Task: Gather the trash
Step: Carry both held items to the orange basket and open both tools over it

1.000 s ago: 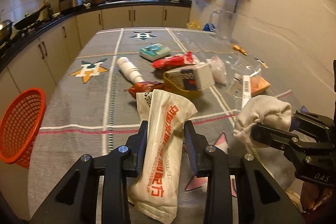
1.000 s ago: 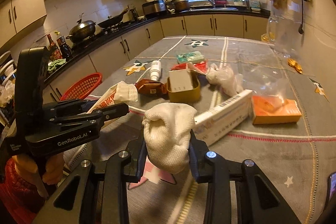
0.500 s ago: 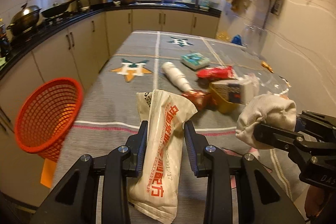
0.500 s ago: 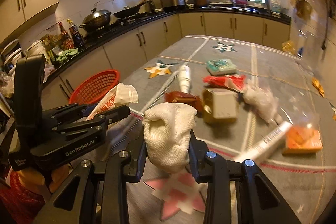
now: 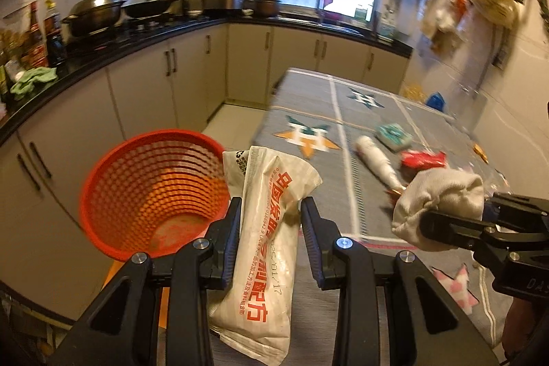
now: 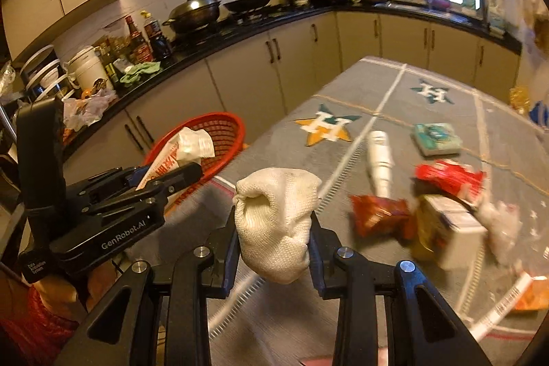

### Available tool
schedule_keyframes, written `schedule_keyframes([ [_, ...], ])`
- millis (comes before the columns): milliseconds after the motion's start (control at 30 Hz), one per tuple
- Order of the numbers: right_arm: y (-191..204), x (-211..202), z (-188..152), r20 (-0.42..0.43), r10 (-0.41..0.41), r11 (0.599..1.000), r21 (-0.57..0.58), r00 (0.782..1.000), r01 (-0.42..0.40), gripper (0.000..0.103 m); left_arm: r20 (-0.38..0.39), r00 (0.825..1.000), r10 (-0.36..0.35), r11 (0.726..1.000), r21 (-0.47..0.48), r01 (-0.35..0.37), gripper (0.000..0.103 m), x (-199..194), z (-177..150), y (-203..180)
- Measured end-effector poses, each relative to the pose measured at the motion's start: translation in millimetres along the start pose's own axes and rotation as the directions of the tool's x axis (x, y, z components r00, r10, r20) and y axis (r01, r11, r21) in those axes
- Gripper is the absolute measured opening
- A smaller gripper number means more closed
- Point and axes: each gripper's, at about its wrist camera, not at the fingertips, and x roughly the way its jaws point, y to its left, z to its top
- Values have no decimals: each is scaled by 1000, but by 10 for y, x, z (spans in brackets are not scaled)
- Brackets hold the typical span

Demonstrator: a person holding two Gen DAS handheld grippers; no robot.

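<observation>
We see matt black plastic on both claws, the left claw (image 5: 271, 228) and the right claw (image 6: 274, 239), with bright metal screws. The packet (image 5: 264, 249) looks like smooth, faintly glossy white film printed red. The rag (image 6: 278, 222) is rough, woven off-white cloth. Beside the desk (image 5: 322, 112), whose cover is matt woven grey fabric, the basket (image 5: 137, 194) is glossy red plastic mesh. On that desk the bottle (image 6: 379, 156) looks smooth white plastic.
</observation>
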Motion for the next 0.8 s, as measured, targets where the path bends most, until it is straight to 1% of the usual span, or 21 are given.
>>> schedule_keyframes([
  [200, 184, 301, 245, -36, 49, 999, -19, 998, -50, 37, 10, 998, 58, 997, -55, -58, 33, -5, 73, 383],
  [333, 297, 501, 384, -53, 62, 997, -36, 997, -64, 38, 2, 996, 88, 993, -84, -88, 33, 47, 109, 614],
  [567, 456, 970, 600, -118, 107, 993, -29, 987, -111, 39, -32, 992, 121, 985, -120, -124, 33, 246, 140, 890],
  [800, 611, 1385, 761, -161, 137, 990, -11, 977, -140, 40, -73, 987, 143, 977, -150, -152, 33, 427, 121, 1106],
])
